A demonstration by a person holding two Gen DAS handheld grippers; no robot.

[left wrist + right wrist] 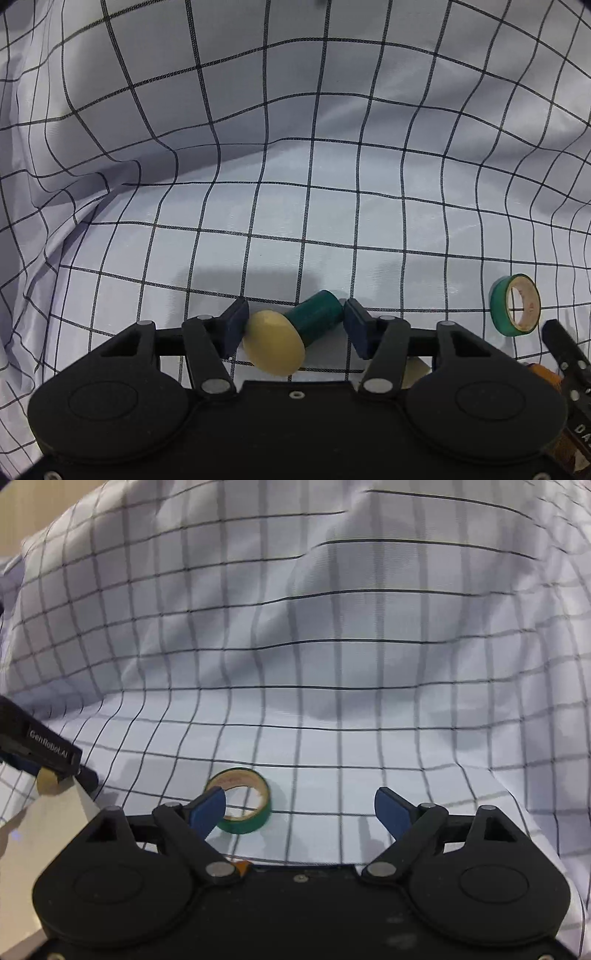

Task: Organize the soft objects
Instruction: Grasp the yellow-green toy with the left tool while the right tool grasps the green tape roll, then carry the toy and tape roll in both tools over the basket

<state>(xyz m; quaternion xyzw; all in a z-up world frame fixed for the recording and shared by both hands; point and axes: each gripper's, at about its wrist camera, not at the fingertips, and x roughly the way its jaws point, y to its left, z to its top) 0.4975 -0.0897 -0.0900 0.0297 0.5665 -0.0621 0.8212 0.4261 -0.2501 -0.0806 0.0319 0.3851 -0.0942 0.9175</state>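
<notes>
A toy mushroom with a pale yellow cap and a dark green stem lies tilted between the blue pads of my left gripper. The left pad touches the cap and the right pad touches the stem. A green tape roll lies to the right of it. In the right wrist view the tape roll lies flat on the cloth by the left fingertip of my right gripper, which is open and empty. The left gripper's body shows at the left edge.
A white cloth with a black grid covers the surface and rises in folds at the back and left. An orange object shows partly at the lower right of the left wrist view. A pale flat surface lies at the left.
</notes>
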